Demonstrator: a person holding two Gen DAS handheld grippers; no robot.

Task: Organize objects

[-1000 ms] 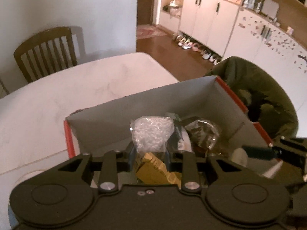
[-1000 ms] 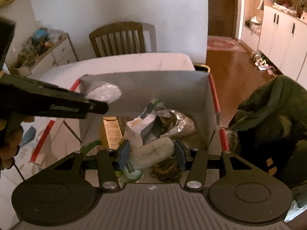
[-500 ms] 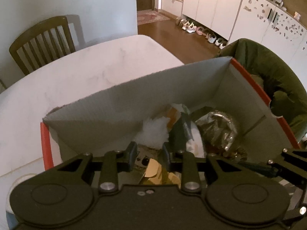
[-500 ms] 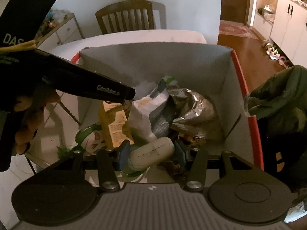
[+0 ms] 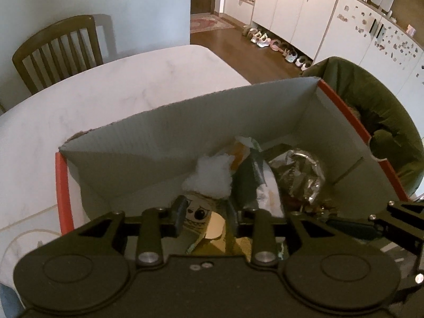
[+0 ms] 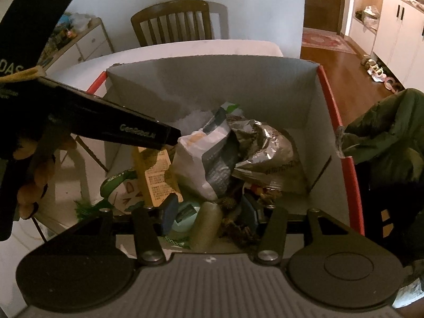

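Observation:
A grey cardboard box with red edges (image 5: 164,143) (image 6: 212,84) stands on the white table (image 5: 106,100). It holds a white bead bag (image 5: 212,175) (image 6: 196,118), a white-green snack bag (image 6: 209,156), a silver foil bag (image 6: 265,151) (image 5: 302,175), a yellow carton (image 6: 156,175) and a pale cylinder (image 6: 205,225). My left gripper (image 5: 205,213) is open over the box, just above the bead bag. My right gripper (image 6: 209,212) is open, the cylinder lying loose below its fingers.
A wooden chair (image 5: 58,50) (image 6: 175,21) stands behind the table. A dark green jacket (image 5: 381,122) (image 6: 387,143) hangs right of the box. White cabinets (image 5: 291,13) and shoes (image 5: 278,47) line the far wall. A drawer unit (image 6: 82,42) stands at the left.
My left gripper let go of the bead bag, which now lies in the box, and drew back. My right gripper opened and released the pale cylinder into the box.

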